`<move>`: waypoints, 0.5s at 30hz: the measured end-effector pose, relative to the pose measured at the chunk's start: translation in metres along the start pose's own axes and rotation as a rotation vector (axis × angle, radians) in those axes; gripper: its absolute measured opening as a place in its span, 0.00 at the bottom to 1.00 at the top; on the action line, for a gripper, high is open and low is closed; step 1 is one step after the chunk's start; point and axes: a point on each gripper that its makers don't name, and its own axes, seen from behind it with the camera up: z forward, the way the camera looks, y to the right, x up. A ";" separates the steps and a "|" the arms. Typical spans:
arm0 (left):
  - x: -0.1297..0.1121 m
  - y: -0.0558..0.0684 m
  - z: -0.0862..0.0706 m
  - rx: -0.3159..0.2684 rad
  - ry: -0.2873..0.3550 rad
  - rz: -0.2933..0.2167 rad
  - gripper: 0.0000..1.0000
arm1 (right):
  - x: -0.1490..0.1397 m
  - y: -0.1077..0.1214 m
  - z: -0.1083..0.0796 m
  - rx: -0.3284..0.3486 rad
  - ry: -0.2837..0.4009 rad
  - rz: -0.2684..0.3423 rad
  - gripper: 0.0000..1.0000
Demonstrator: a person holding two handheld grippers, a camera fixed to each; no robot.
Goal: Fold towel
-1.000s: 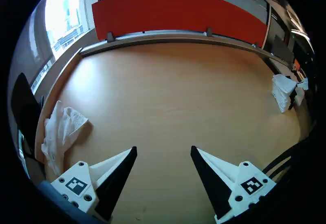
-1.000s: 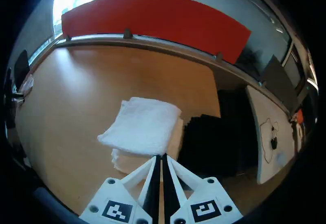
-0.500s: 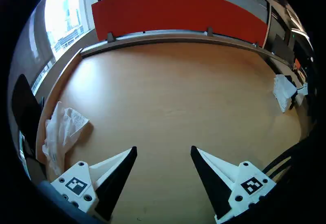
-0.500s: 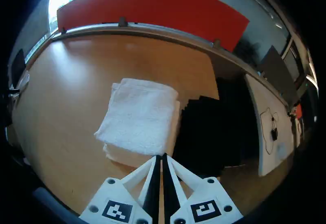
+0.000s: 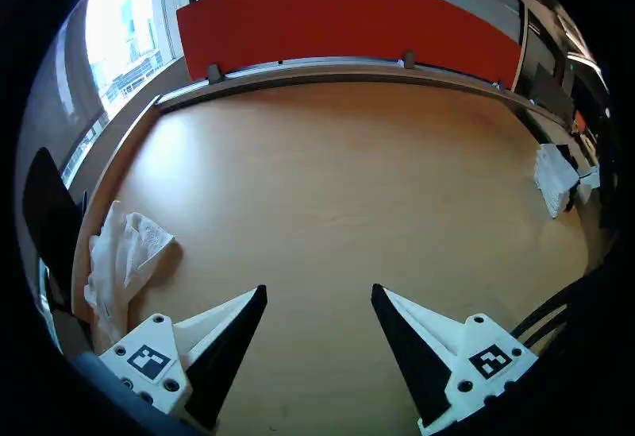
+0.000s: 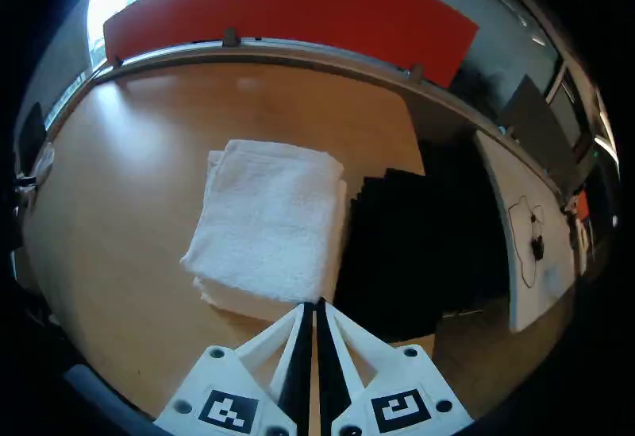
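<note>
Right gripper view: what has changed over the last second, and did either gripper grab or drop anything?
The right gripper drew nearer to the stack of folded towels and looks down on it more steeply: the stack now shows larger and higher in its view. Nothing was taken hold of or let go. Its jaws stayed shut and empty. The left gripper stayed open and barely moved, and the crumpled towel lies untouched.

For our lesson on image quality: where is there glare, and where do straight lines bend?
Left gripper view: window blown out white, pale sheen on the table near it, red panel bowed. Right gripper view: table rim curves too; folded towel sharp, evenly lit.
</note>
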 end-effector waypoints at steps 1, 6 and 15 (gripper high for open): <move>0.000 0.000 0.000 0.001 0.000 0.000 0.98 | -0.001 0.000 0.001 0.000 -0.002 0.002 0.06; 0.000 0.000 -0.001 0.004 -0.001 0.000 0.98 | -0.006 0.000 0.006 0.001 -0.013 0.015 0.07; 0.001 -0.001 0.000 0.009 -0.003 0.003 0.98 | -0.009 0.002 0.009 -0.001 -0.015 0.025 0.07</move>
